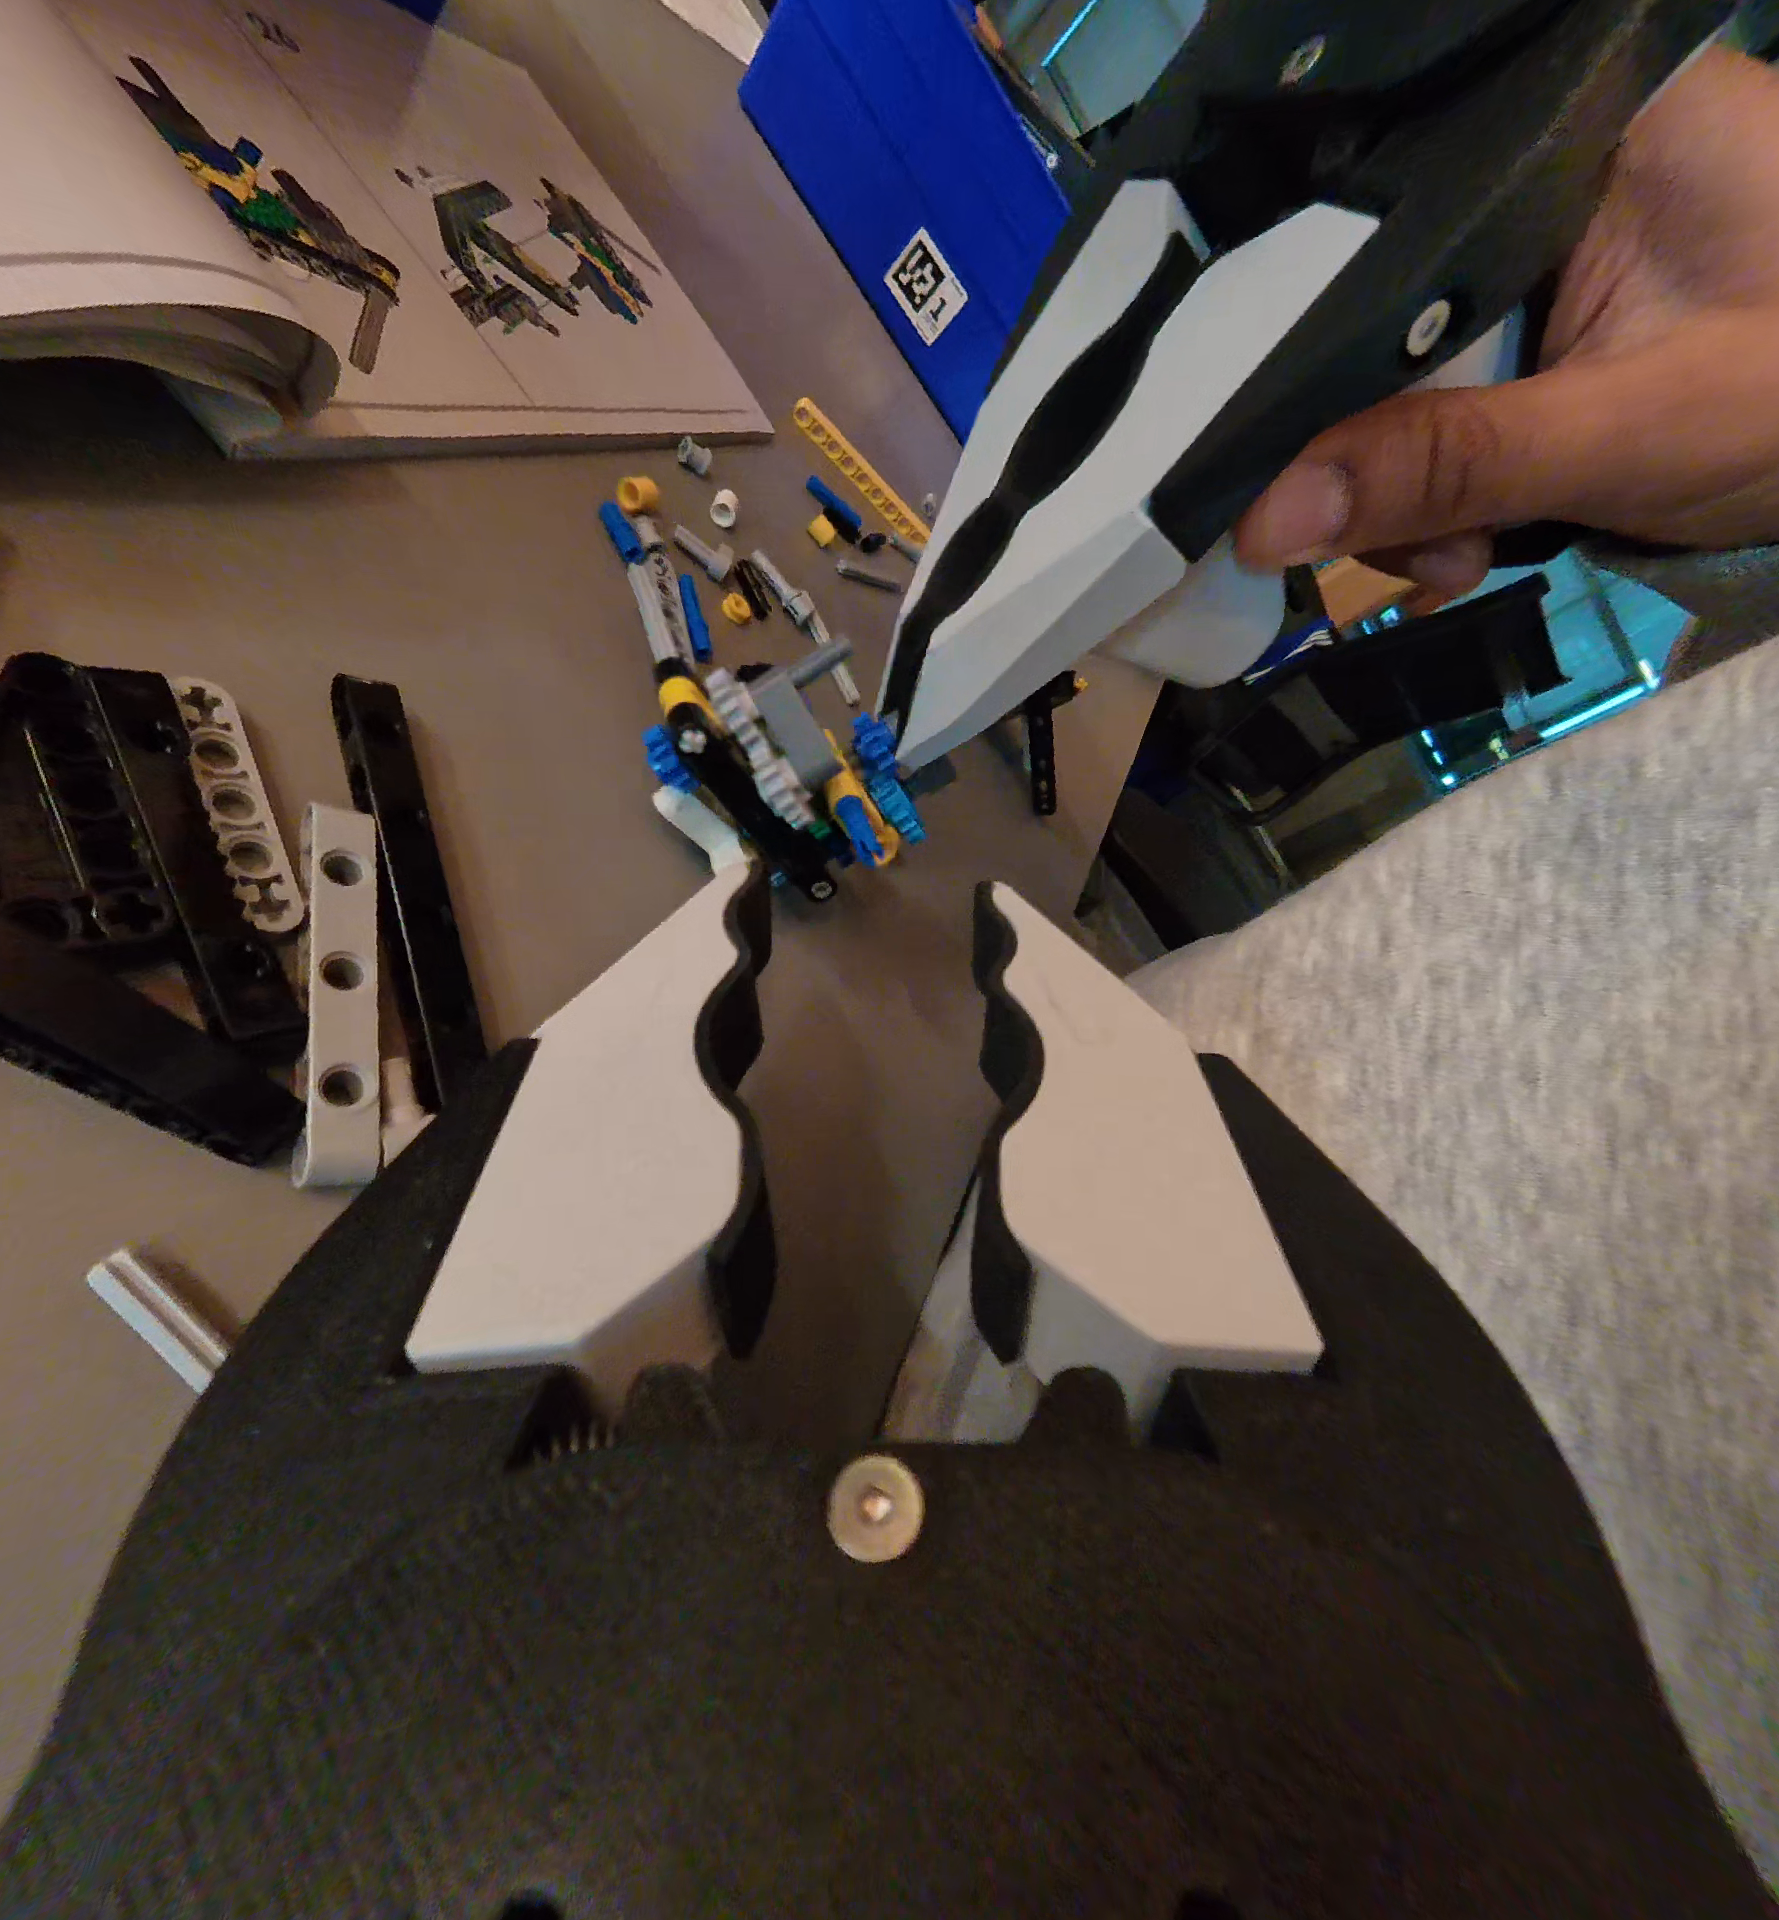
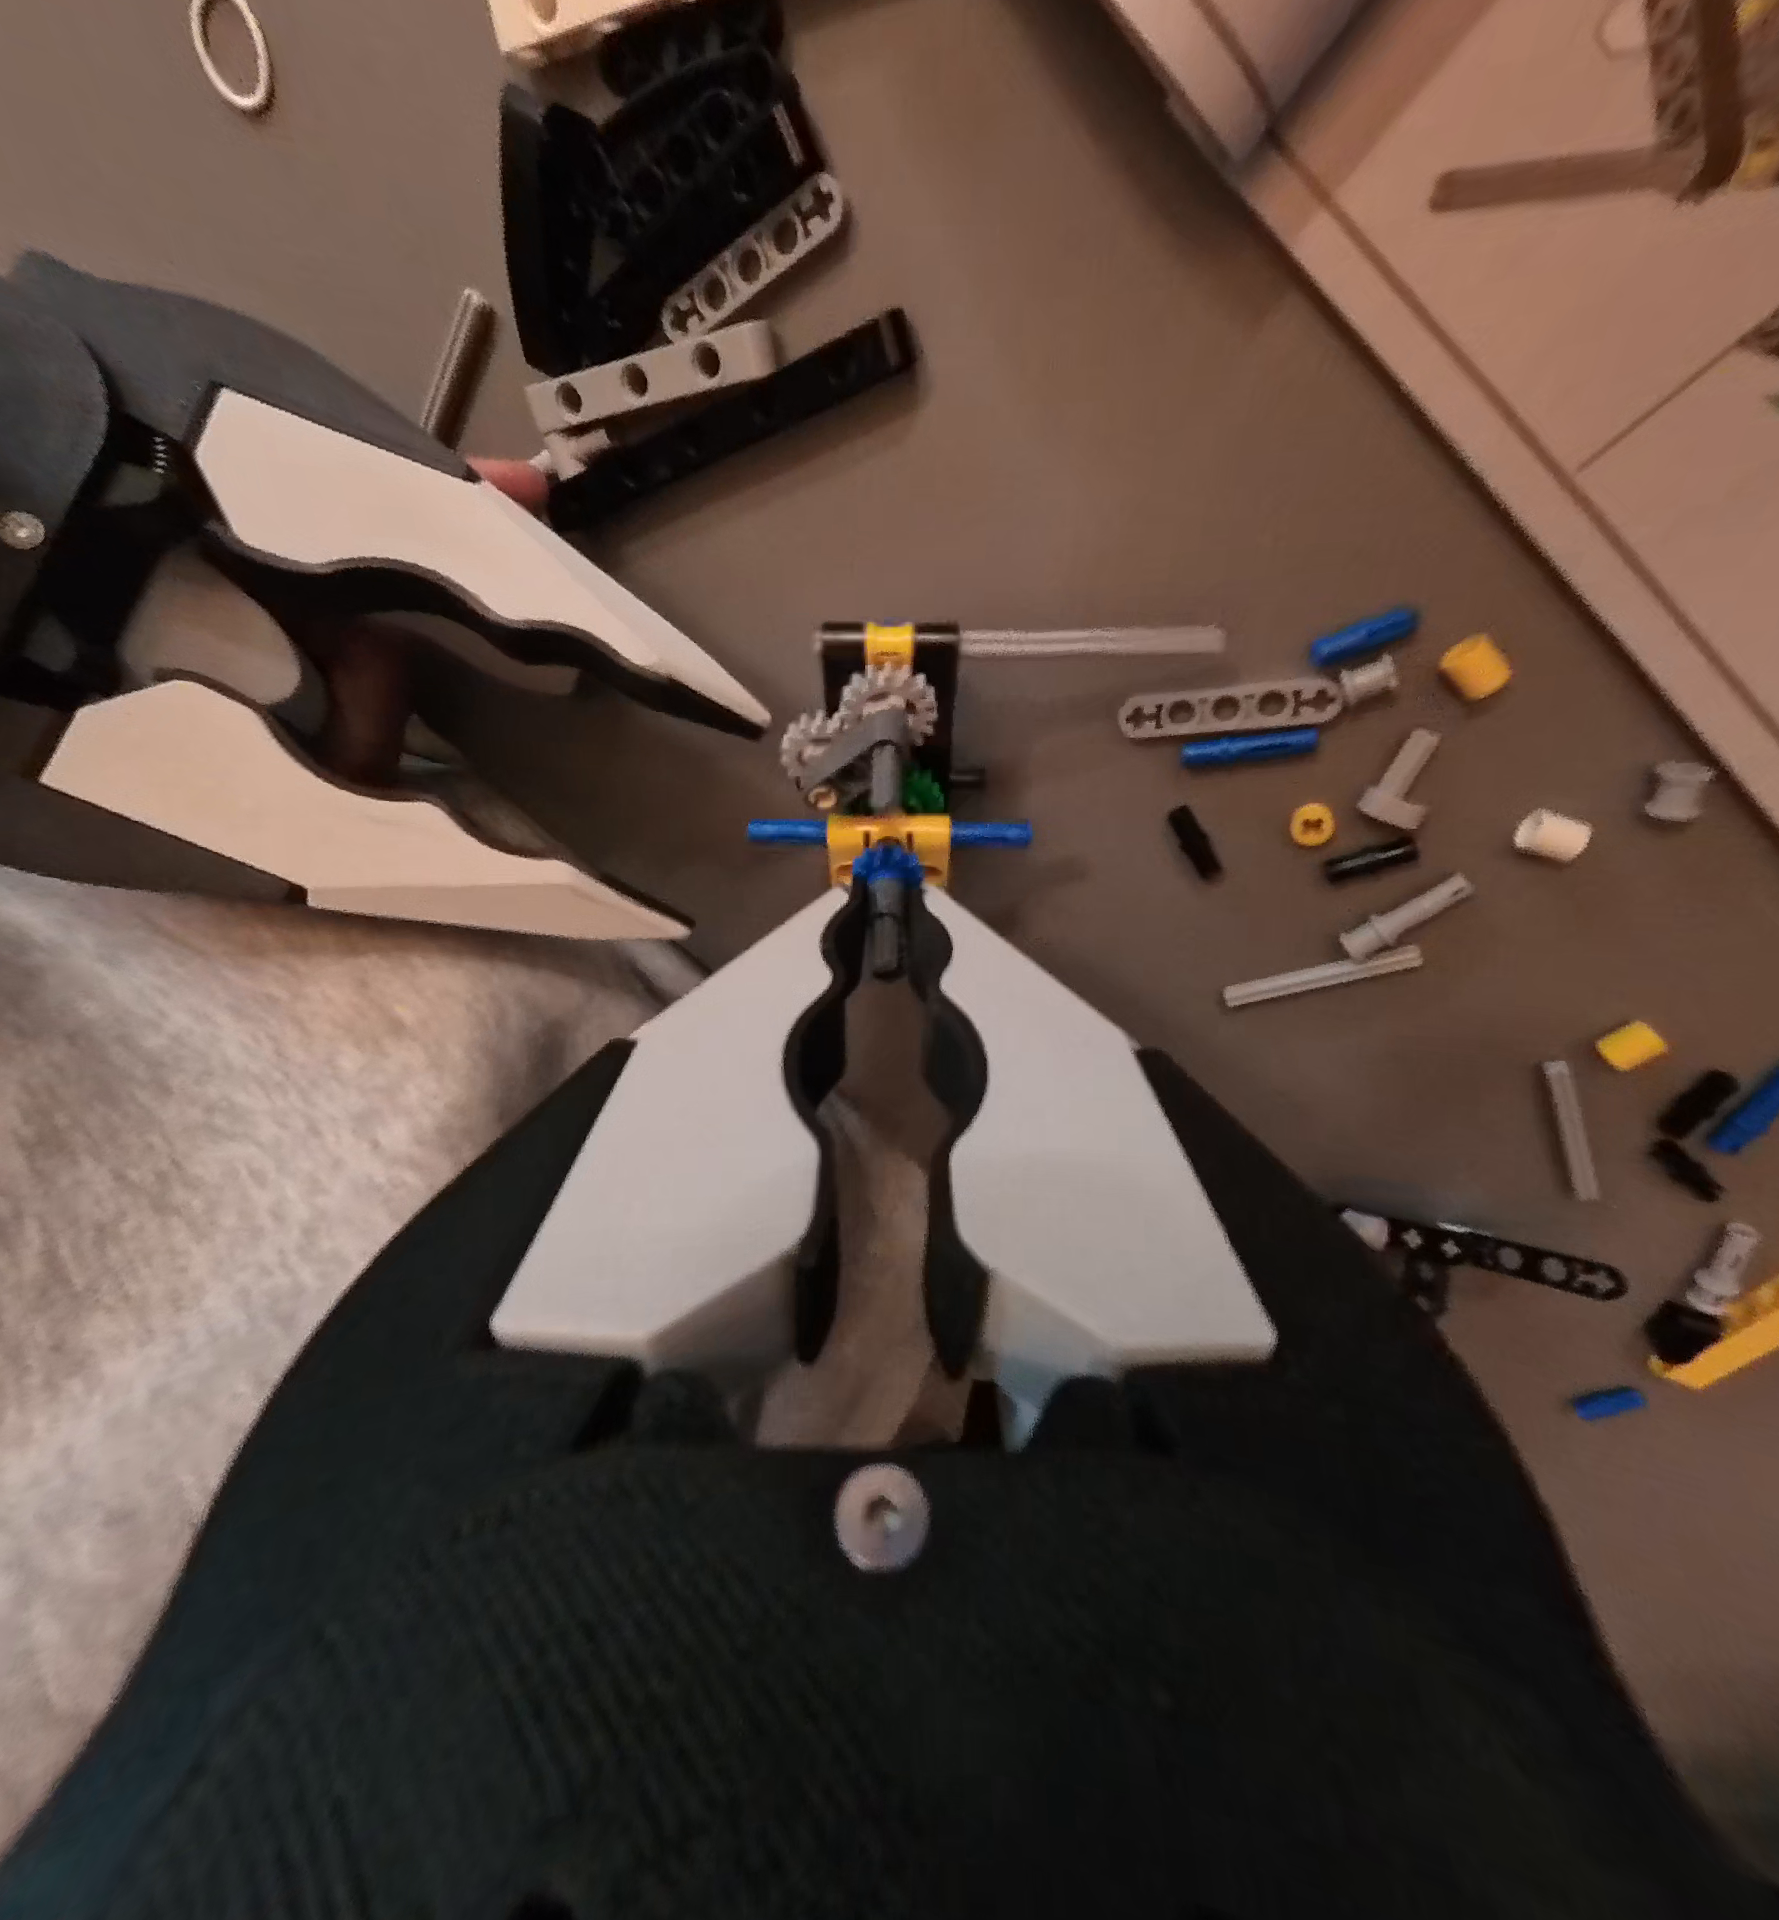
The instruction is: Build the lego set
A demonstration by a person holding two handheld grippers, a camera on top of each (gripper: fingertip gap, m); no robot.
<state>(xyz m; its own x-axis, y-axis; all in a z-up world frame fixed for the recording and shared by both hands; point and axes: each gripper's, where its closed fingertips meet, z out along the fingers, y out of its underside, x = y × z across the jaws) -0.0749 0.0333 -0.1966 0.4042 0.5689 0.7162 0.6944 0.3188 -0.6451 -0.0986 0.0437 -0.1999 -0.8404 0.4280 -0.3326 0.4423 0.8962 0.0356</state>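
Sitting right at the right gripper (image 2: 887, 928) tips is the gear assembly (image 2: 880, 764), its dark axle pinched between them. Left gripper (image 1: 869, 891) is hanging spread apart just beside it, gripping nothing. Table edge (image 1: 1124, 769) is showing only in the left view; loose pins (image 2: 1384, 925) are scattered to the right.

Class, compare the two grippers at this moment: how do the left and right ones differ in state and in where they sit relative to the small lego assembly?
The left gripper has its jaws open and empty; the right gripper has its jaws shut on a dark pin with a blue gear. The left gripper sits just short of the lego assembly, beside it; the right gripper's tips meet the assembly's end. Both have white fingers with wavy black pads on black bodies.
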